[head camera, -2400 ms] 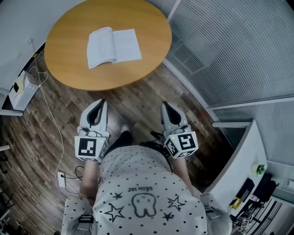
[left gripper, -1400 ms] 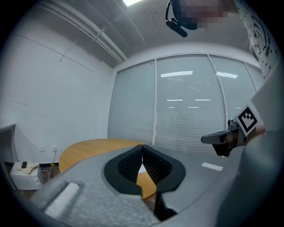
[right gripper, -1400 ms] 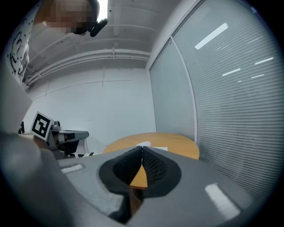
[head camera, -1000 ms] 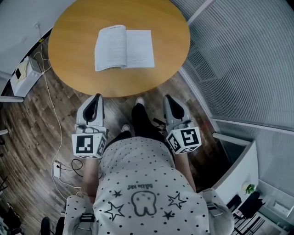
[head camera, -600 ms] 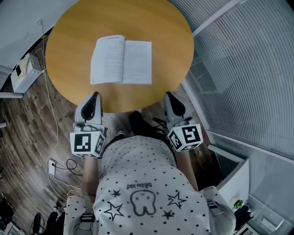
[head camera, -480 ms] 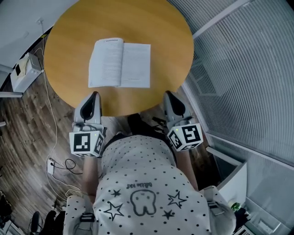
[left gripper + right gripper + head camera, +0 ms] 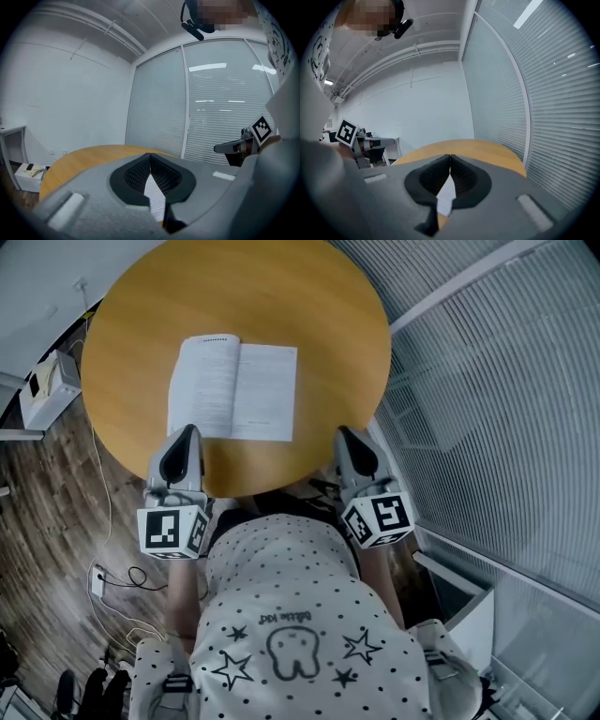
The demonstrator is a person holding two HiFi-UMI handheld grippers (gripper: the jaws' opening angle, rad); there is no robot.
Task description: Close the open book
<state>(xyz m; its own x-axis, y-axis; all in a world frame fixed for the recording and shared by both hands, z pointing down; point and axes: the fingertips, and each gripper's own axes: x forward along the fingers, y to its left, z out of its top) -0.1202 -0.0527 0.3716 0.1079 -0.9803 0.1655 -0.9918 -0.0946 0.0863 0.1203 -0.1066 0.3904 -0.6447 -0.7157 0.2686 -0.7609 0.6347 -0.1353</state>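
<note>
An open book (image 7: 233, 389) with white printed pages lies flat on the round wooden table (image 7: 309, 324). My left gripper (image 7: 184, 435) is shut and empty, its tip over the table's near edge just below the book's left page. My right gripper (image 7: 348, 438) hangs at the near right rim, to the right of the book, with its jaws together. In the left gripper view the book (image 7: 154, 201) shows as a pale sliver behind the closed jaws. The right gripper view shows the book (image 7: 446, 196) the same way behind its closed jaws.
A glass wall with blinds (image 7: 506, 371) curves round the table's right side. On the wooden floor at the left sit a white box (image 7: 42, 385) and a trailing cable (image 7: 103, 521). The person's dotted shirt (image 7: 291, 615) fills the lower middle.
The table and book have drawn closer in the head view. Both grippers, earlier over the floor, now reach the table's near edge. Their jaws stayed together throughout.
</note>
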